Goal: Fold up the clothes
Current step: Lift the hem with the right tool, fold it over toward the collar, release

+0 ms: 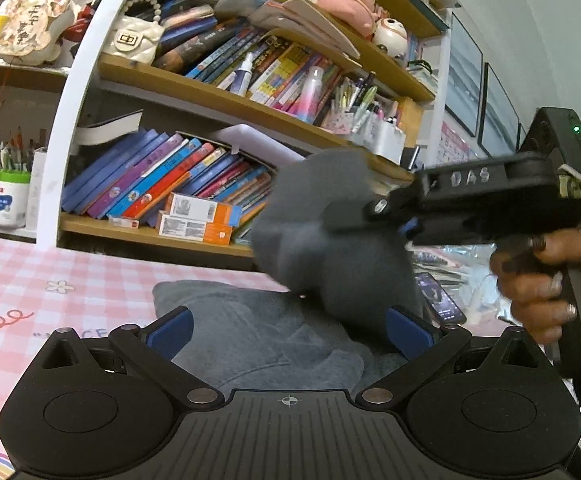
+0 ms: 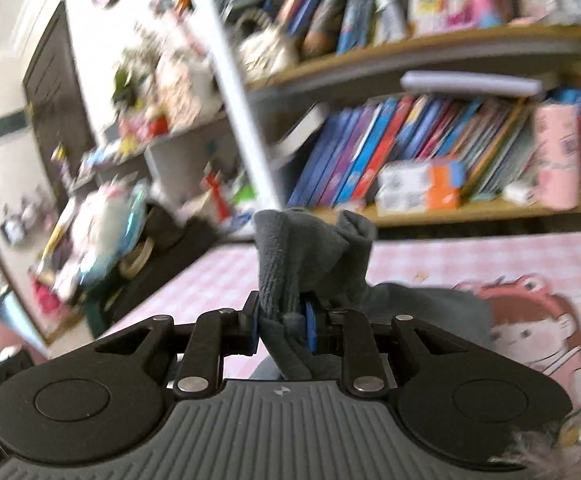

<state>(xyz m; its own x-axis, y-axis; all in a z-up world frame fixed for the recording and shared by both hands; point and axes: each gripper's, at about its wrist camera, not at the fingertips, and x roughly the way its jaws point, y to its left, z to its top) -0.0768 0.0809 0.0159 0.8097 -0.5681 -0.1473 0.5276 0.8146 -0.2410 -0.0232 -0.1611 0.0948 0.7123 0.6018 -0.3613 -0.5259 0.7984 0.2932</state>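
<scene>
A grey garment [image 1: 258, 340] lies flat on the pink checked tablecloth [image 1: 30, 280]. My left gripper [image 1: 288, 330] hovers low over it, open, with blue pads [image 1: 172, 330] wide apart and nothing pinched. From the right, my right gripper [image 1: 374, 208] comes in held by a hand [image 1: 550, 280], with a bunched part of the grey garment [image 1: 330, 240] lifted in it. In the right wrist view that gripper [image 2: 282, 320] is shut on the ribbed grey cloth [image 2: 290, 256], which sticks up between its pads. More grey fabric [image 2: 430, 308] lies below on the tablecloth [image 2: 450, 256].
A bookshelf [image 1: 218, 100] crammed with books, boxes and pens stands right behind the table. A phone [image 1: 440, 300] lies at the right of the garment. A pink bottle [image 2: 558, 152] stands on the lower shelf. A cartoon girl print [image 2: 538, 336] marks the cloth at right.
</scene>
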